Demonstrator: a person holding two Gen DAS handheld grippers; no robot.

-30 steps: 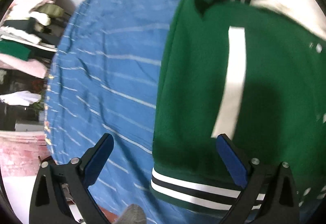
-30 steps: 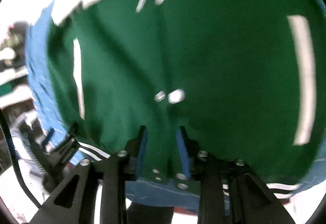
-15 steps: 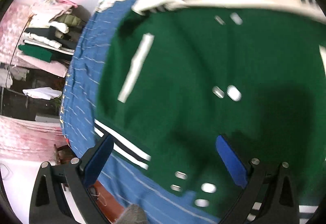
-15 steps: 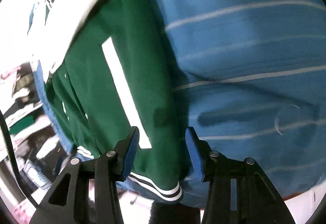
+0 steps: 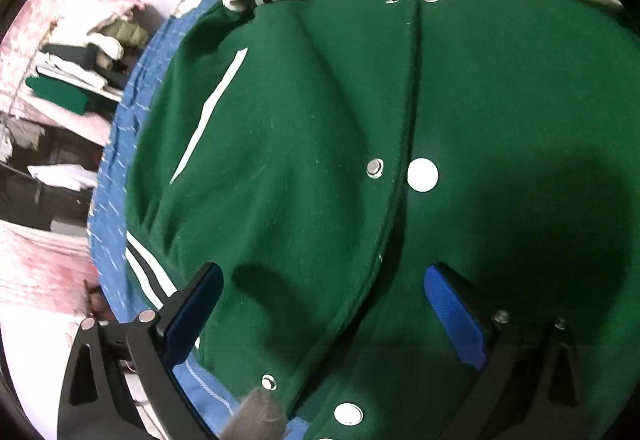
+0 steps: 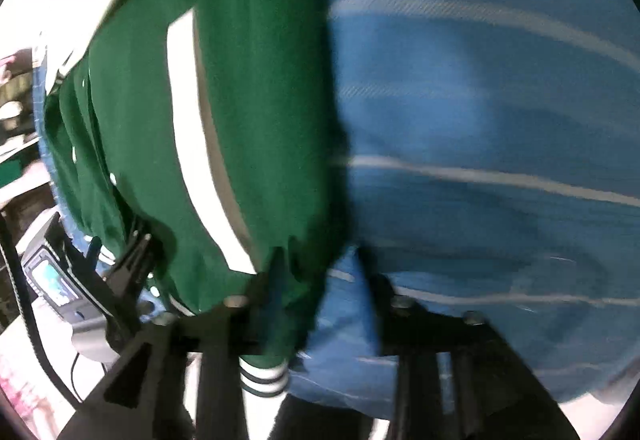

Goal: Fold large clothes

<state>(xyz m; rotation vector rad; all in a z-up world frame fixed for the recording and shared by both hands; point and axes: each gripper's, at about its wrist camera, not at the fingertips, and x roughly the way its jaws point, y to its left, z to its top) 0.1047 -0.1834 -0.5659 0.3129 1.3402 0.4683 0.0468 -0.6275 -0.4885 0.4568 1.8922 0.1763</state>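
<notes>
A green varsity jacket (image 5: pixel 320 128) with white sleeves, white pocket stripes and silver snaps lies on a blue striped cloth (image 5: pixel 116 176). My left gripper (image 5: pixel 324 304) is open just above the jacket's snap placket near the hem, holding nothing. In the right wrist view the jacket's right side (image 6: pixel 248 112) and striped hem band (image 6: pixel 264 372) sit next to bare blue cloth (image 6: pixel 480 128). My right gripper (image 6: pixel 316 280) is open at the jacket's side edge, its fingers astride that edge; the view is blurred. The left gripper (image 6: pixel 120 272) shows there at far left.
Shelves with stacked folded clothes (image 5: pixel 80 72) stand beyond the left end of the cloth. A pink patterned surface (image 5: pixel 36 264) lies at lower left. The cloth's near edge (image 6: pixel 400 400) hangs close to my right gripper.
My left gripper has swung from the jacket's left edge over to its snap front. My right gripper has moved from the snap placket to the jacket's right side edge and opened wider.
</notes>
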